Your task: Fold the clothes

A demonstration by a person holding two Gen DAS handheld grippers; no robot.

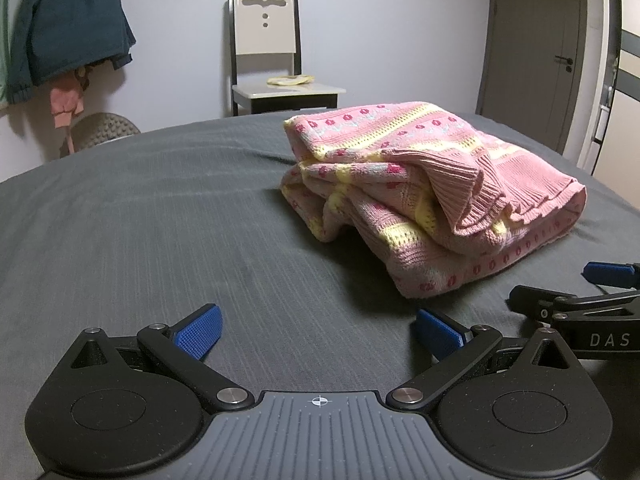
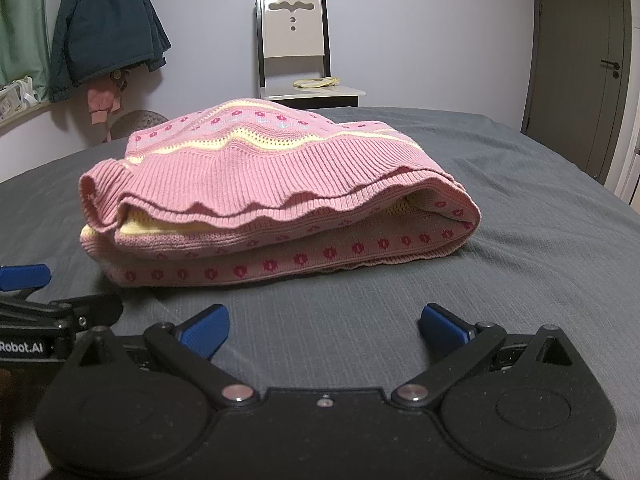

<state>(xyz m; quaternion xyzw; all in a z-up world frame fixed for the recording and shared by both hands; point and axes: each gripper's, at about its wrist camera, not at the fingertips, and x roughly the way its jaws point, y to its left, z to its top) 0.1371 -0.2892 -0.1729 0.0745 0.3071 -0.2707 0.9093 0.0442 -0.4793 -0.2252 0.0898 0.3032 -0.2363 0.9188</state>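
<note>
A pink knitted sweater (image 1: 424, 184) with yellow bands and red flowers lies folded in a bundle on the grey bed (image 1: 160, 216). In the right wrist view the sweater (image 2: 272, 196) sits straight ahead, ribbed hem facing me. My left gripper (image 1: 320, 330) is open and empty, low over the bed, short and left of the sweater. My right gripper (image 2: 324, 328) is open and empty, just in front of the sweater. Each gripper shows at the edge of the other's view: the right gripper (image 1: 592, 304), the left gripper (image 2: 36, 296).
A white chair (image 1: 272, 60) with a yellow cloth on its seat stands behind the bed. A dark teal jacket (image 1: 68, 24) and pink clothes hang on the left wall. A grey door (image 1: 532, 48) is at the right. Grey bedsheet (image 2: 500, 280) surrounds the sweater.
</note>
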